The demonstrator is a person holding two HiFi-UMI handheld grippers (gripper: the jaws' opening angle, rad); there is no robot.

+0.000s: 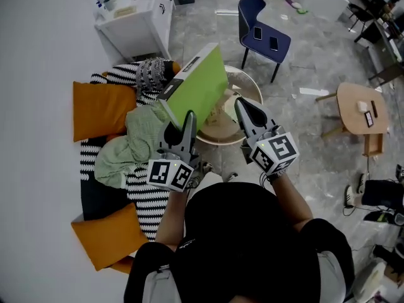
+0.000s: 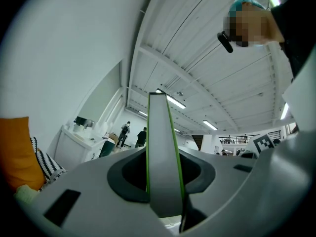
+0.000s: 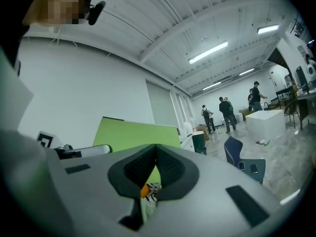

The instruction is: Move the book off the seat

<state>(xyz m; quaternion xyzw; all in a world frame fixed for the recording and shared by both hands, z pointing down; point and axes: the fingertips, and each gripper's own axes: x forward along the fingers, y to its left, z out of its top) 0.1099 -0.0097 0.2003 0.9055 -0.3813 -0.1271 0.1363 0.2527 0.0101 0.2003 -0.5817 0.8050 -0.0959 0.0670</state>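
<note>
While your left claw (image 1: pixel 182 124) pinches the book (image 1: pixel 201 84) by its near edge, the weight above may lever it free. Your right claw (image 1: pixel 245 109), alongside, is closed on nothing.

A pale grey, stone-patterned floor (image 1: pixel 315 62) spreads under a navy chair (image 1: pixel 250 10), a round wooden side table (image 1: pixel 348 103) and a white cabinet (image 1: pixel 142 27) beside the white wall (image 1: pixel 38 43). Strip lights (image 3: pixel 208 52) line the white ribbed ceiling (image 3: pixel 163 19).

Bright, even; ceiling strip lights (image 3: pixel 210 52) overhead; soft shadows; fisheye warp, dark corners.
</note>
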